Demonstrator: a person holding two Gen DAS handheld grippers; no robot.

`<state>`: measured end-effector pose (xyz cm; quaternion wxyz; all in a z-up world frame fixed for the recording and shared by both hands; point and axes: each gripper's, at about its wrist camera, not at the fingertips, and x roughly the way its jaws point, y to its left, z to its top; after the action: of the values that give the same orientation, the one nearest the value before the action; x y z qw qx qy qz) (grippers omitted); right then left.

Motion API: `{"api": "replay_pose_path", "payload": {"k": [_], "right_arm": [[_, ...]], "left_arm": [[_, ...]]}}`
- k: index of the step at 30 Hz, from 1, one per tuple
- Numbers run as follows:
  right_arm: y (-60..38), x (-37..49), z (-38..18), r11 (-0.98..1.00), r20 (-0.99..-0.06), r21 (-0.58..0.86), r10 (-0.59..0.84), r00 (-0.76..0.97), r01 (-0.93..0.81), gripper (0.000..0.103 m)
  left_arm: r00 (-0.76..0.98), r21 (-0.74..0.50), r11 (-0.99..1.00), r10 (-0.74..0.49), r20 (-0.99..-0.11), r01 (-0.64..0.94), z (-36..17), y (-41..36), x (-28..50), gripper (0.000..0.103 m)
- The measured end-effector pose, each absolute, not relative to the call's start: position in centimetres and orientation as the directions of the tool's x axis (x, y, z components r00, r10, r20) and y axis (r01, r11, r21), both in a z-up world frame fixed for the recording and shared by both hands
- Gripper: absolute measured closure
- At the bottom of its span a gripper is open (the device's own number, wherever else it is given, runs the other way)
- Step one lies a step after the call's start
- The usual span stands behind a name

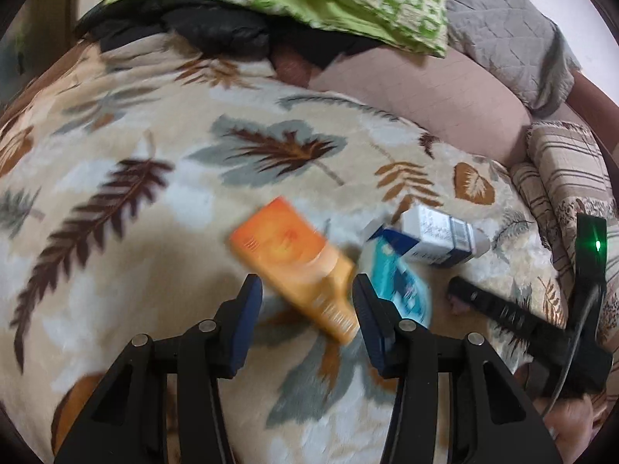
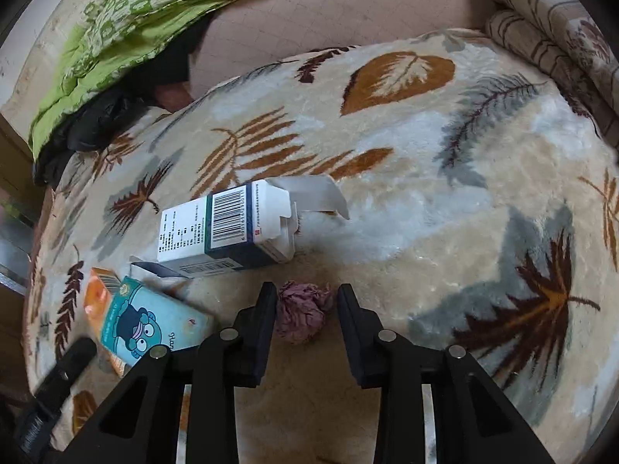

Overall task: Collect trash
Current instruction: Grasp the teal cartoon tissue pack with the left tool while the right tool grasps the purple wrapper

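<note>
On a leaf-patterned blanket lies an orange box. My left gripper is open around its near end: the box rests against the right finger, with a gap at the left one. A teal cartoon box lies partly over the orange box, and a white and blue carton with open flaps lies beyond it. In the right wrist view, a crumpled purple paper ball sits between the fingers of my right gripper. That gripper is open, its left finger touches the ball and its right one is just clear.
A green patterned quilt and a black garment are heaped at the far end of the bed. A bare pink mattress shows beyond the blanket. Folded striped blankets lie at the right edge.
</note>
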<state>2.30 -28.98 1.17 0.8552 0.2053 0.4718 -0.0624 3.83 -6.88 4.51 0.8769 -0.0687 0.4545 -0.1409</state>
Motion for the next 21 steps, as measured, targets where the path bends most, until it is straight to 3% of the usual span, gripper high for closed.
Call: {"api": "replay_pose_path", "payload": {"k": [3,10,11,13,16,18,20,21], "right_arm": [[-28.6,1.6,0.9,0.911,-0.825,0.309,0.115,0.554,0.272,0.077],[-30.4,-5.6,4.7,0.891,-0.766,0.351,0.096,0.635,0.289,0.078],[-30.8,-7.0,5.2,0.885,-0.757,0.362,0.097,0.646,0.292,0.078],[-31.0,-9.1,6.0,0.884,-0.748,0.366,0.094,0.657,0.290,0.078],[-31.6,-13.1,6.9,0.868,-0.729,0.395,0.098,0.677,0.300,0.078],[-31.9,-16.1,7.3,0.857,-0.712,0.407,0.081,0.697,0.316,0.078],[-32.0,-18.5,7.5,0.849,-0.696,0.413,0.061,0.716,0.329,0.078],[-32.1,-19.4,7.6,0.848,-0.691,0.408,0.045,0.722,0.338,0.078]], "left_arm": [[0.532,-0.254,0.937,-0.346,-0.773,0.240,4.3,-8.6,5.0,0.056],[0.507,-0.239,0.915,-0.381,-0.773,0.324,3.9,-12.2,5.9,0.056],[0.488,-0.256,0.905,-0.403,-0.774,0.341,3.8,-12.7,5.7,0.059],[0.397,-0.302,0.873,-0.451,-0.799,0.384,2.9,-13.8,5.3,0.083],[0.254,-0.346,0.815,-0.497,-0.829,0.464,1.6,-15.6,3.3,0.083],[0.125,-0.432,0.721,-0.577,-0.807,0.542,1.9,-16.3,1.0,0.083],[0.078,-0.439,0.649,-0.608,-0.790,0.621,2.9,-16.9,-1.2,0.083],[0.120,-0.398,0.656,-0.598,-0.793,0.641,3.6,-16.9,-1.9,0.072]]}}
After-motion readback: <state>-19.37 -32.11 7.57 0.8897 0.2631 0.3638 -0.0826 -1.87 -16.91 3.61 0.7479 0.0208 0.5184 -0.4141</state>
